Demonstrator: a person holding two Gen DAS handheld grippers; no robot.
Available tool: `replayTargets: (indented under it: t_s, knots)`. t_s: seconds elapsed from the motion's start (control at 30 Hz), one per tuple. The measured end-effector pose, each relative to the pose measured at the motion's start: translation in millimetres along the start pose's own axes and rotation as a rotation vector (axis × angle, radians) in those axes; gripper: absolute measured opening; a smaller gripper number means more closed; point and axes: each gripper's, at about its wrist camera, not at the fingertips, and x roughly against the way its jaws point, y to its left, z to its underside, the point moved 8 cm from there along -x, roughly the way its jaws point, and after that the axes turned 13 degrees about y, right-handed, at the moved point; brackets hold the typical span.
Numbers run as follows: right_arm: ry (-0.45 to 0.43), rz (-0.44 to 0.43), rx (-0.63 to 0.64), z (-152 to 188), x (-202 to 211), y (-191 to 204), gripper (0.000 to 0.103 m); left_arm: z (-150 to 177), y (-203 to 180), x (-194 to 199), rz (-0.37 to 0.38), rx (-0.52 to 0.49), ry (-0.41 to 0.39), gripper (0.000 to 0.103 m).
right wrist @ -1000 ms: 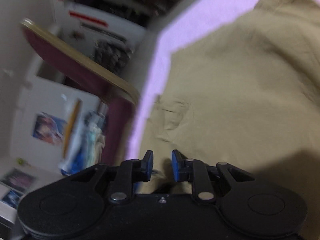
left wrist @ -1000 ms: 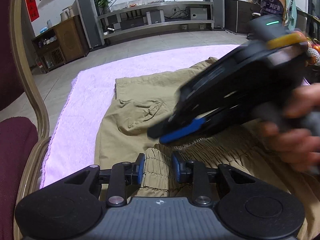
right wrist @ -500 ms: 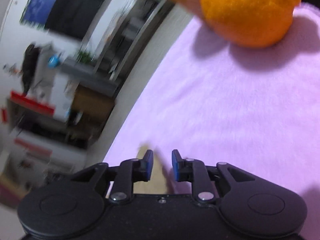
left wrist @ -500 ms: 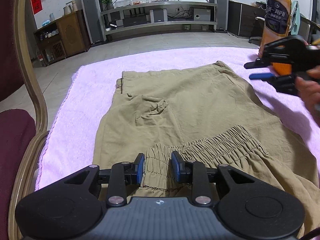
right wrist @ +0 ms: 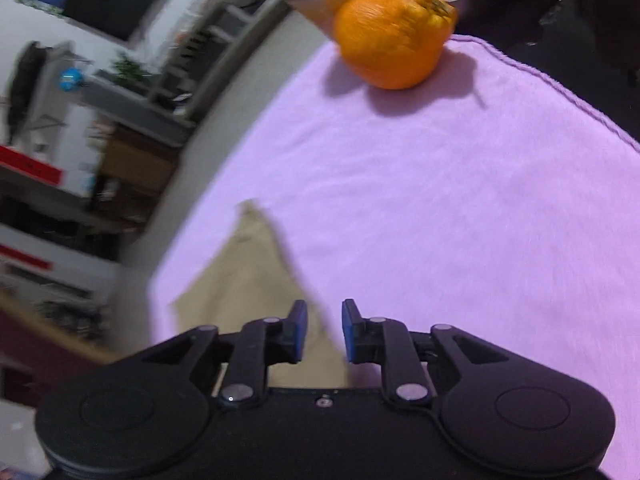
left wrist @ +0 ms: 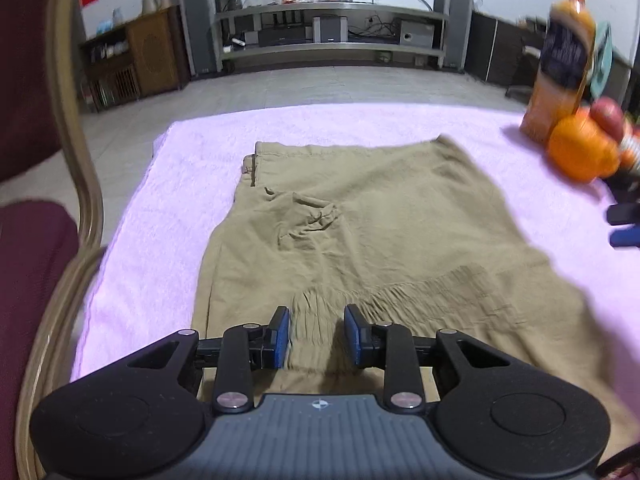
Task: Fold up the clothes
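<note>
I have my left gripper (left wrist: 316,334) angled down over the near edge of the khaki shorts (left wrist: 360,220), which lie spread flat on the pink towel (left wrist: 180,184) covering the counter. Its blue-padded fingers (left wrist: 282,330) are clenched on the gathered elastic waistband (left wrist: 316,312), a bunch of which sits pinched between them.

My right gripper (right wrist: 323,330) tilts down too, rolled so the room leans sideways in its view. Its fingers (right wrist: 299,330) are released, with a gap between the pads and nothing in it; one corner of the shorts (right wrist: 248,280) lies beneath them. From the left wrist camera, its finger tips (left wrist: 624,224) poke in just off the right side of the shorts. Beyond the shorts' far right corner, an orange (right wrist: 394,38) rests on the towel, beside a juice bottle (left wrist: 560,64).
</note>
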Motion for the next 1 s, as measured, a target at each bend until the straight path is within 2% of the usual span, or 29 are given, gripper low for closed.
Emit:
replayTargets:
  t_s: [0.07, 0.2, 0.3, 0.37, 0.43, 0.53, 0.63, 0.83, 0.93, 1.0]
  knots:
    - [0.003, -0.088, 0.038, 19.6, 33.2, 19.2, 0.027, 5.6, 3.2, 24.3, 0.029, 0.027, -0.023, 0.028]
    - [-0.158, -0.166, 0.171, 29.7, 99.2, 28.2, 0.033, 33.4, 18.9, 69.1, 0.028, 0.08, -0.094, 0.028]
    - [-0.243, -0.126, 0.252, 29.0, 110.2, 17.2, 0.033, 65.7, 38.1, 82.9, 0.03, 0.163, -0.082, 0.028]
    - [-0.254, -0.068, 0.287, 28.4, 95.8, 4.9, 0.033, 79.8, 46.4, 82.4, 0.044, 0.211, -0.05, 0.027]
    - [-0.195, -0.04, 0.262, 30.2, 82.4, -9.1, 0.033, 85.3, 47.3, 80.9, 0.041, 0.217, -0.039, 0.027]
    - [-0.089, -0.073, 0.269, 35.5, 56.2, -14.2, 0.032, 85.9, 42.2, 75.5, -0.011, 0.186, -0.037, 0.027]
    - [-0.011, -0.043, 0.308, 49.8, 41.4, -14.6, 0.032, 88.8, 39.5, 70.2, -0.03, 0.187, -0.02, 0.027]
    - [0.125, -0.063, 0.376, 90.6, 27.8, -5.6, 0.032, 101.6, 41.2, 72.4, -0.045, 0.208, -0.005, 0.025]
    - [0.21, -0.071, 0.424, 110.2, 17.6, 1.7, 0.032, 104.6, 43.5, 62.9, -0.07, 0.205, 0.032, 0.023]
    - [0.273, -0.021, 0.434, 118.3, 3.0, -3.1, 0.032, 107.4, 45.8, 53.6, -0.086, 0.206, 0.07, 0.023]
